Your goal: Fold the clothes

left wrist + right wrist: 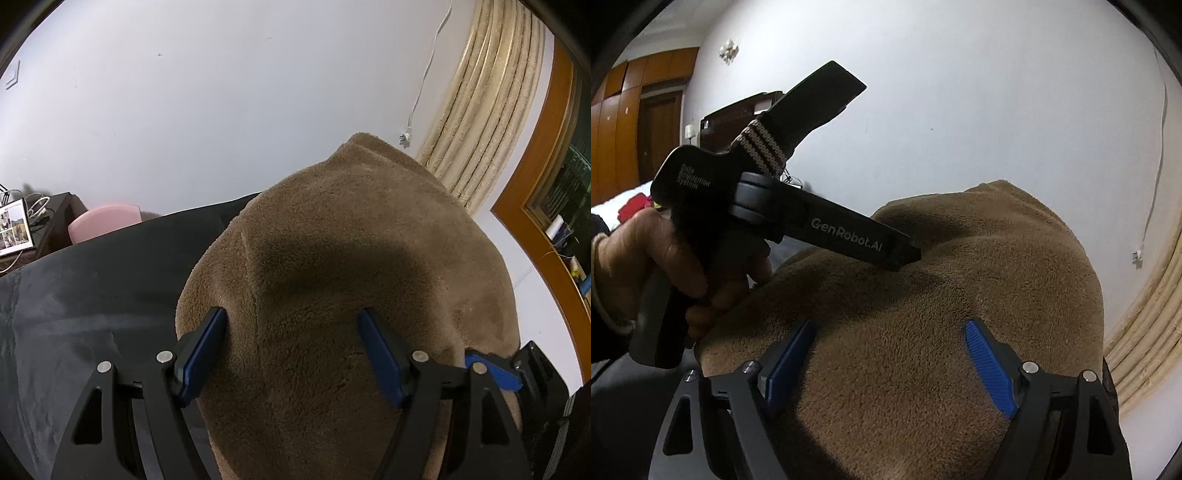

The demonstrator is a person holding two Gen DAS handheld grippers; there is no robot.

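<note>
A brown fleece garment (pixel 351 258) lies bunched on a dark cloth surface (pixel 92 295). My left gripper (pixel 291 317) is open, its blue-padded fingers wide apart with the fleece between and under them. My right gripper (pixel 890 328) is also open, fingers spread over the same brown fleece (pixel 979 266). In the right wrist view the left gripper's black body (pixel 849 236), held by a hand (pixel 646 258), presses its tip into the fleece at the left. A blue part of the right gripper (pixel 495 373) shows at the lower right of the left wrist view.
A white wall (pixel 221 110) rises behind. Beige curtains (pixel 491 103) and a wooden window frame (pixel 546 184) stand at the right. A pink object (pixel 105 221) and a dark side table with a screen (pixel 14 230) stand at the left. Wooden wardrobes (pixel 631 122) show far left.
</note>
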